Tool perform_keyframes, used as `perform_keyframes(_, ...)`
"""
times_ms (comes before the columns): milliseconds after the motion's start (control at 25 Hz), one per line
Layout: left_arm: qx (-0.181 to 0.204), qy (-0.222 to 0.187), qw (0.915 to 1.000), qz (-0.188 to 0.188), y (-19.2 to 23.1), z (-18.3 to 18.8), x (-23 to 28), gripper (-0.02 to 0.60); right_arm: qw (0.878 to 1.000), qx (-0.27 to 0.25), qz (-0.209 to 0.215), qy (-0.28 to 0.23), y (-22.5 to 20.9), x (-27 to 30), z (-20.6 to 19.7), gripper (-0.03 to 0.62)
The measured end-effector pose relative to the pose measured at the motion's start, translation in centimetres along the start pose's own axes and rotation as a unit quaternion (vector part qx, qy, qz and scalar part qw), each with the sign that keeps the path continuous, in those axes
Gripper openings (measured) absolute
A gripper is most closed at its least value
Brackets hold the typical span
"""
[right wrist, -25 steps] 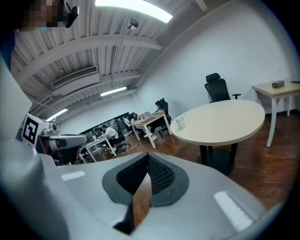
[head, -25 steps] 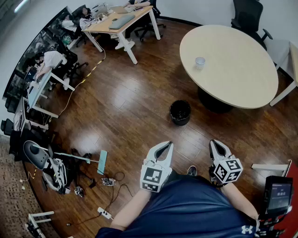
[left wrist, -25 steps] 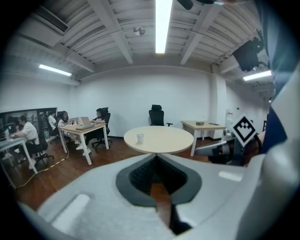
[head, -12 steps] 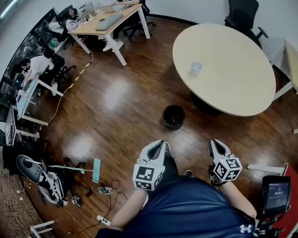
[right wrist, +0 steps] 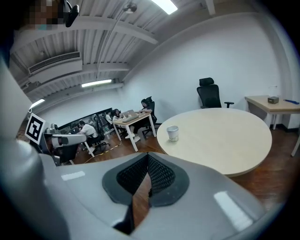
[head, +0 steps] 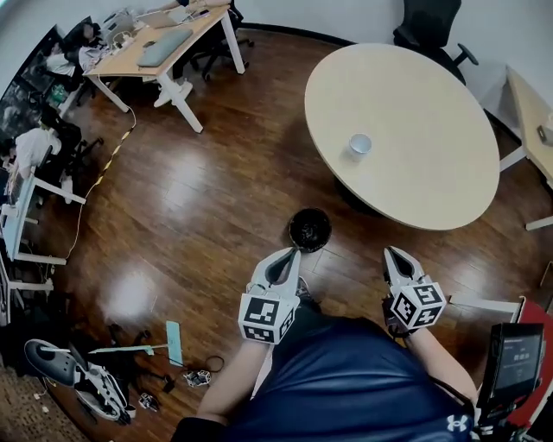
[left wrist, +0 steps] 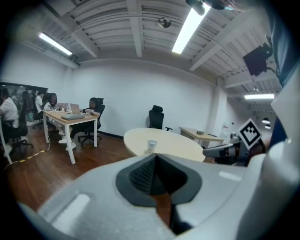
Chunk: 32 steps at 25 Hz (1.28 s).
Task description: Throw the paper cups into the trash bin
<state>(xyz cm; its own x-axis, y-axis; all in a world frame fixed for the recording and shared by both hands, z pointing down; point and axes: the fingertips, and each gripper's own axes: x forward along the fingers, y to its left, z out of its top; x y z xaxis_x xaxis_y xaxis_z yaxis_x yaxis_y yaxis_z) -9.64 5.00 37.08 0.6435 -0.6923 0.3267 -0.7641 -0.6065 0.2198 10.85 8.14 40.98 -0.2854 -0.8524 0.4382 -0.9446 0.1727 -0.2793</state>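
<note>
A single white paper cup (head: pixel 359 145) stands upright on the round beige table (head: pixel 432 104), near its left edge. The black trash bin (head: pixel 309 230) stands on the wood floor just in front of the table. My left gripper (head: pixel 288 257) is held low by my body, shut and empty, its tip just short of the bin. My right gripper (head: pixel 394 255) hangs level with it to the right, also shut with nothing in it. The cup (left wrist: pixel 152 146) shows beyond the left gripper (left wrist: pixel 154 157) in the left gripper view. In the right gripper view the cup (right wrist: pixel 172 133) stands far ahead of the right gripper (right wrist: pixel 147 157).
A black office chair (head: pixel 429 26) stands behind the table. A desk (head: pixel 164 43) with seated people is at the far left. Cables and gear (head: pixel 173 363) litter the floor at my left. A stand with a screen (head: pixel 511 363) is at my right, and another desk corner (head: pixel 531 112) beyond the table.
The table, cup and bin have drawn closer and slid down and left in the head view as I walked forward. Both grippers stay shut in front of my body.
</note>
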Motion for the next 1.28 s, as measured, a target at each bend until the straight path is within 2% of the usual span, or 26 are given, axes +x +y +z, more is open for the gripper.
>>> perform_keyframes(200, -0.002, 0.007, 0.9997, -0.024, 2.2, 1.5, 3.0, 0.005, 1.000, -0.005, -0.022, 0.002, -0.3, 2.4, 2.3, 0.011)
perform_keyframes(440, 0.025, 0.018, 0.9983, -0.048, 2.9, 2.7, 6.6, 0.005, 0.999, -0.013, -0.030, 0.002, -1.0, 4.7, 3.6, 0.011)
perform_keyframes(560, 0.068, 0.016, 0.9962, -0.053, 2.9, 3.7, 9.0, 0.005, 1.000, -0.006, -0.030, -0.003, -2.0, 6.0, 4.1, 0.011)
perform_keyframes(680, 0.121, 0.026, 0.9903, -0.064, 2.2, 4.1, 11.9, 0.005, 1.000, 0.003, -0.026, -0.007, -3.3, 7.1, 4.7, 0.011)
perform_keyframes(840, 0.179, 0.080, 0.9767, -0.087, 1.1, 2.6, 17.6, 0.005, 1.000, -0.008, -0.023, -0.013, -6.1, 8.7, 5.8, 0.011)
perform_keyframes(960, 0.208, 0.110, 0.9677, -0.090, 1.0, 1.6, 22.0, 0.010, 0.999, -0.026, -0.026, -0.014, -8.6, 9.4, 6.4, 0.011)
perform_keyframes(1120, 0.188, 0.155, 0.9673, -0.070, 2.0, -0.5, 27.6, 0.121, 0.999, -0.037, -0.035, -0.010, -11.2, 9.3, 5.9, 0.010)
perform_keyframes(1240, 0.172, 0.189, 0.9652, -0.053, 2.7, -2.3, 31.2, 0.247, 0.999, -0.033, -0.036, 0.000, -12.4, 8.6, 4.9, 0.011)
perform_keyframes(1280, 0.168, 0.202, 0.9637, -0.048, 3.0, -2.8, 32.2, 0.272, 0.999, -0.030, -0.037, 0.002, -12.7, 8.5, 4.6, 0.011)
